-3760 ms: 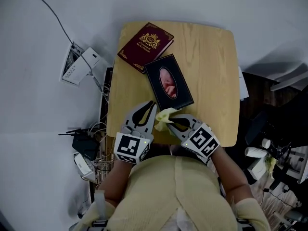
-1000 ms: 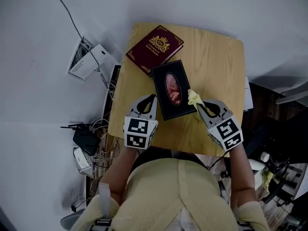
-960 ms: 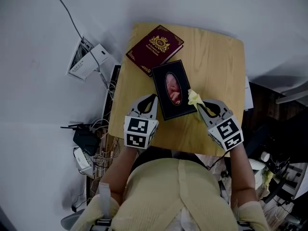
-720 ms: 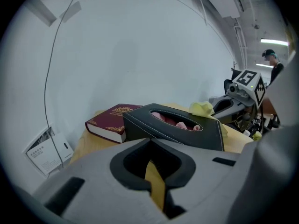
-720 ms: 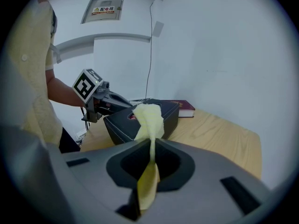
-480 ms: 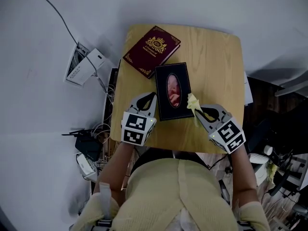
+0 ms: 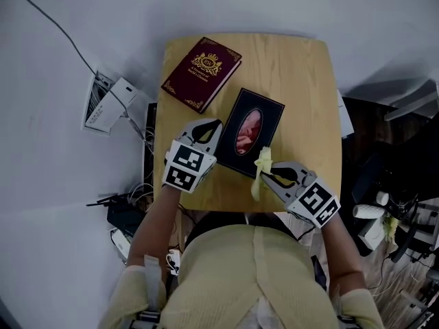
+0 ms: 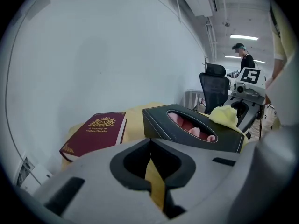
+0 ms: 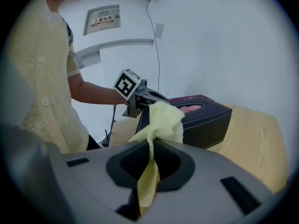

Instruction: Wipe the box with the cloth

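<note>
My black tissue box (image 7: 252,132) sits askew on the wooden table (image 7: 302,81). The yellow cloth (image 7: 261,170) is at its near edge, pinched in my right gripper (image 7: 267,175). My left gripper (image 7: 217,125), closed and empty, is just beside the box. A maroon book (image 7: 201,72) lies beyond.

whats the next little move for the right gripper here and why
Probably ease the right gripper forward so the yellow cloth it is shut on presses against the near side of the black box, then drag along it. The cloth hangs right at that edge, and the shut left gripper sits at the box's opposite side, seemingly placed to brace it.
</note>
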A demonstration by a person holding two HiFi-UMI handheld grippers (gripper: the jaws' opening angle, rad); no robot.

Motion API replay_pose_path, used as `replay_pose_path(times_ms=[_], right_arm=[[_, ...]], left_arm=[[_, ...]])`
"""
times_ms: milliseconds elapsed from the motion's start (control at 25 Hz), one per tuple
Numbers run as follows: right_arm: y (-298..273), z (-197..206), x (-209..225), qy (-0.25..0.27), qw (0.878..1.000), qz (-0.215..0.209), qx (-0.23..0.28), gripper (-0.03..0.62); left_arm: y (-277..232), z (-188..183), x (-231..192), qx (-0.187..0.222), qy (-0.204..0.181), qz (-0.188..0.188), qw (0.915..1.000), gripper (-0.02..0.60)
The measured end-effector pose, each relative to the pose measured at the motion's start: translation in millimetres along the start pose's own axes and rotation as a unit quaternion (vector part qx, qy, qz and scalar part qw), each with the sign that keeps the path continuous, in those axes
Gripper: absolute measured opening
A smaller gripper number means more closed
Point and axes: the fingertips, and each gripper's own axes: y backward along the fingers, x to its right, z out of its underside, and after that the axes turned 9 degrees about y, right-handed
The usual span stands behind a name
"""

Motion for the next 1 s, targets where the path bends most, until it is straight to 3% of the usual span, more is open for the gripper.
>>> replay_pose_path(times_ms=[280,560,800,1000], right_arm=[[-8.8,-3.5,-6.5,-0.004,1.000,0.014,0.012,0.040],[-34.5,-22.0,-18.4,0.016,0.999,0.026,0.034,0.040],[-50.1,-30.5,-17.8,0.023,0.999,0.024,0.041,0.040],[-63.1,-38.8,-16.8,0.038,0.998,0.017,0.038,0.040]], left_arm=[[-10.5,-9.8,-12.4,-0.002,-0.022,-0.006,0.9997,0.020],[29.9,-16.9,-44.4,0.026,-0.055,-0.097,0.9934,0.021],[80.6,0.3,-38.9,0.053,0.007,-0.138,0.9889,0.021],[97.2,24.3,-14.7,0.060,0.082,-0.129,0.9865,0.021]])
